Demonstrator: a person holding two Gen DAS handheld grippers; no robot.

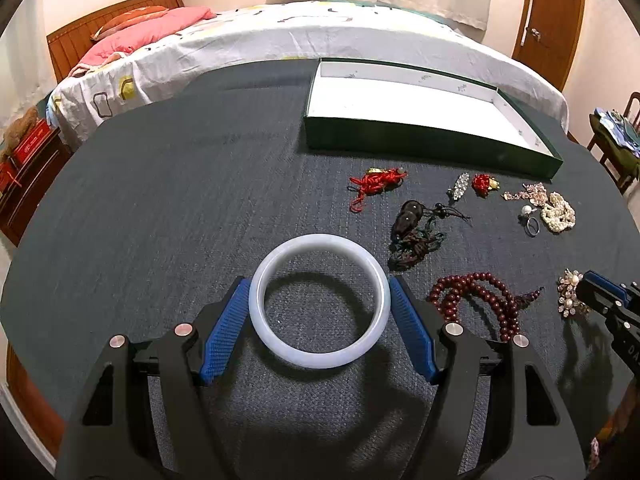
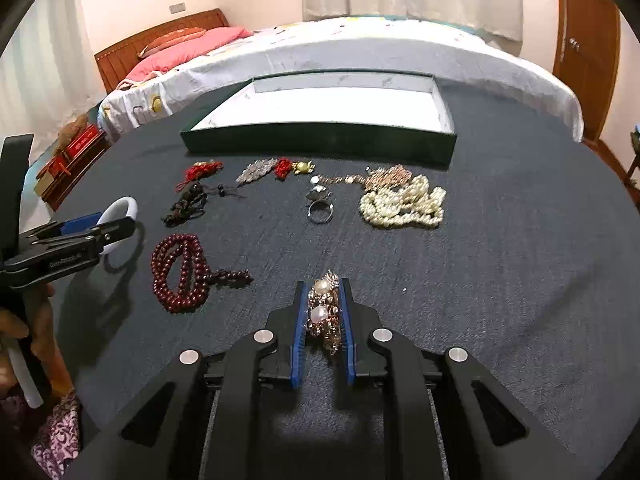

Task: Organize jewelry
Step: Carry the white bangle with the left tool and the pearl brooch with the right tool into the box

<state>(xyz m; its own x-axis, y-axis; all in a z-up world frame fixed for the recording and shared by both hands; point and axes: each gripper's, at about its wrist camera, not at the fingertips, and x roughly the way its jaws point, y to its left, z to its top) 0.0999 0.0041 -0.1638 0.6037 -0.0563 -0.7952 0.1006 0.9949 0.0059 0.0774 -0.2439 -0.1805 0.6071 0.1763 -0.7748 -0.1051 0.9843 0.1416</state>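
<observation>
Right gripper (image 2: 323,312): clamped on the brooch (image 2: 325,309), a gold cluster with pearls, blue pads pressing its two sides; a flat, spiky piece is easiest caught edge-on like this.
Left gripper (image 1: 319,308): pads wide apart yet touching both outer sides of the white bangle (image 1: 319,301), so it is clamped across the ring's full width; the bangle seems slightly raised off the table (image 1: 160,208), judging by its offset shadow.
Box (image 2: 320,142): green, white-lined, open, nothing in it, at the far edge of the table beyond the jewelry; likely where every piece is meant to end up.
Loose pieces: dark red beads (image 2: 182,274) lie between the two grippers; pearl necklace (image 2: 402,206), ring (image 2: 319,210), red knotted cord (image 1: 374,184) and dark corded pendant (image 1: 414,232) lie spread out nearer the box, each apart enough to be taken singly.
Progress: early, by my reading; nothing is in the box yet.
Next move: probably carry both held pieces forward to the box.
Risk: the brooch is delicate and could bend or snag under a hard squeeze; the smooth bangle could slip.
</observation>
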